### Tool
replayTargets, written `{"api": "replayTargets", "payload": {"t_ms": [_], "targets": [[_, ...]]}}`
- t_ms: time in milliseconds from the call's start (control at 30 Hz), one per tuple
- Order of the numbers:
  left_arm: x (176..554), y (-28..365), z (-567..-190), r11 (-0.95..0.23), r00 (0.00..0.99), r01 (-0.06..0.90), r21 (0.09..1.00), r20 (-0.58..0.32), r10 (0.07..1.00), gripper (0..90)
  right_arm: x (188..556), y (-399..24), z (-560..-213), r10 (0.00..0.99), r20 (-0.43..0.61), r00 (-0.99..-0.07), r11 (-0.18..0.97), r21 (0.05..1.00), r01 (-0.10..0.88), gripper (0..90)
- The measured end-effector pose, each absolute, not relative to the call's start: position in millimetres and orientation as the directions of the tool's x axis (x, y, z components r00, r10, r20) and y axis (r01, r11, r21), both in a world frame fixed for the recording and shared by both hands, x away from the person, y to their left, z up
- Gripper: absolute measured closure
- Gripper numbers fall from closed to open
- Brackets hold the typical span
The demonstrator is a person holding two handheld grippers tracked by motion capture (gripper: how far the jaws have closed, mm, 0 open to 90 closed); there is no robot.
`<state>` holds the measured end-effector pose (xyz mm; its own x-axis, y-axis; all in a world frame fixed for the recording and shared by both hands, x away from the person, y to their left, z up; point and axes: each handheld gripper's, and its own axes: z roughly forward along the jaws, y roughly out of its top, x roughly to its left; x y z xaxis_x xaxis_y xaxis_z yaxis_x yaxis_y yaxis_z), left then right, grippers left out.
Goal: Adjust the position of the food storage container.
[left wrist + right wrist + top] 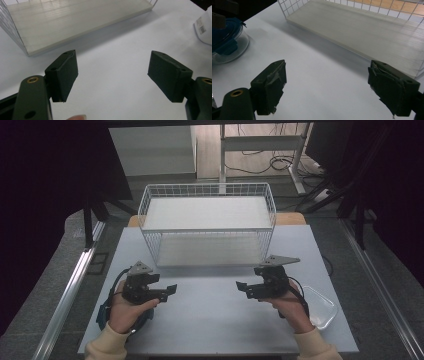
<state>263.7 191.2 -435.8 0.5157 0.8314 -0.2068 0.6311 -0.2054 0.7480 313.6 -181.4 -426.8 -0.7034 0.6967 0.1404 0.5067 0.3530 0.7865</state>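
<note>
We count two grippers, one in each hand, held over the near part of one white table (215, 320). The left gripper (167, 291) sits at the near left with its jaws spread wide and nothing between them; the right gripper (243, 287) sits at the near right, jaws equally parted and bare (the two point inward, toward each other). Just beside the right hand, at the table's near right edge, lies one clear plastic container (320, 307), untouched. Near the left hand we see one clear container with a blue lid (227, 42), mostly hidden behind that hand from above. Farther off, at the middle of the table's far side, stands one white wire basket (207, 222) with one pale board on its floor, well apart from both grippers.
</note>
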Motion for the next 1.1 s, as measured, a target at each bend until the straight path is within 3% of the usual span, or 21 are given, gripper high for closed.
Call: {"api": "replayTargets", "payload": {"t_ms": [667, 1100], "targets": [[233.9, 199.7, -424.8, -0.223, 0.518, 0.628, 0.746, -0.185, 0.835, 25.2, 290.5, -191.4, -428.9, 0.716, 0.124, -0.687, 0.369, 0.768, 0.523, 16.1], [220.3, 262.4, -406.9, -0.164, 0.409, 0.645, 0.747, -0.156, 0.899, 27.1, 296.7, -191.0, -431.4, 0.729, 0.121, -0.674, 0.369, 0.76, 0.535, 16.7]]}}
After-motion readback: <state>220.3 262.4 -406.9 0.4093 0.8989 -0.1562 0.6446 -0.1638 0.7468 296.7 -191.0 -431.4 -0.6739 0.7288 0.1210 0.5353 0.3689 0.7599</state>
